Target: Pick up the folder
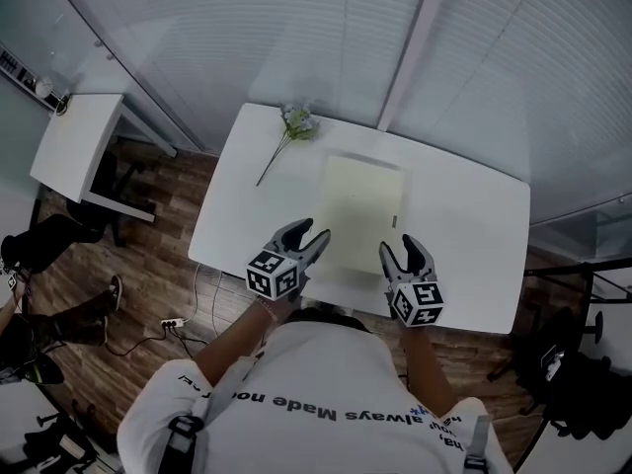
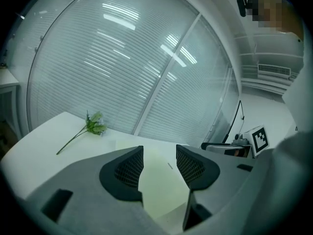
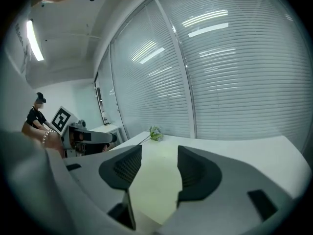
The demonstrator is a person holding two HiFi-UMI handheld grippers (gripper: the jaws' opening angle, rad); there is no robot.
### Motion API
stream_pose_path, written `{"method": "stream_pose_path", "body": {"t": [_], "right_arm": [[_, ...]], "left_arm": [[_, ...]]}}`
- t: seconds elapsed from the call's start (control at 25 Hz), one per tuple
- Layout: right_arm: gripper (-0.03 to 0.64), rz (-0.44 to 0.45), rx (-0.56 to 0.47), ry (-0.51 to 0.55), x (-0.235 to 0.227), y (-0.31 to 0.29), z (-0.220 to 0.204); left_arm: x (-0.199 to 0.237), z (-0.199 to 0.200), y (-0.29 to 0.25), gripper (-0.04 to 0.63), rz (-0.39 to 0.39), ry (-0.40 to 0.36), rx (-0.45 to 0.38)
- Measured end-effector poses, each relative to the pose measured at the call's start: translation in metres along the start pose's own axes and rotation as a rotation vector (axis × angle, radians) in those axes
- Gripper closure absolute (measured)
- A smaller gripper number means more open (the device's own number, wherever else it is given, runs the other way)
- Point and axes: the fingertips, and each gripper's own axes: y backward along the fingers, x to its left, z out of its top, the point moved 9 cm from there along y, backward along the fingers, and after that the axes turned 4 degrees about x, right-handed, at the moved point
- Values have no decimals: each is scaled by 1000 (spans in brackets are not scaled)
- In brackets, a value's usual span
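pale yellow-green folder (image 1: 362, 215) lies flat in the middle of the white table (image 1: 464, 225), long side running away from the person, near edge close to the table's front edge. left gripper (image 1: 311, 240) sits at the folder's near-left corner, right gripper (image 1: 400, 250) at the near-right corner. Both are low over the table and symmetric, which looks like setup for a two-handed lift from the near edge, sensible for a thin floppy sheet. Both sets of jaws stand apart with nothing pinched. In each gripper view the folder only shows through the gap, lying below and ahead of the pads, no contact visible. The head view gives the layout: both grippers flank the folder, a flower sprig (image 1: 296, 124) lies well apart at the far-left of the table, clear of the work, and a small side table (image 1: 79, 141) stands off to the left. It can't show the gap between pads and folder edge. The gripper views show that gap clearly, plus blinds (image 2: 122, 58) behind the table, and each one catches the other gripper's marker cube (image 2: 259, 138) off to the side. Next move probably needs the jaws slid onto the near edge before closing
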Motion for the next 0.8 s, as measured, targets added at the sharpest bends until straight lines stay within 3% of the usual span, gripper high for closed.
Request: {"method": "stream_pose_path", "body": {"t": [0.32,0.8], "right_arm": [[391,4,81,-28,-17,-25,-30],[359,7,188,-119,-40,-43,-80]], "left_arm": [[27,-34,-25,376,9,60,106],[50,-72,-40,344,50,133,185]]}}
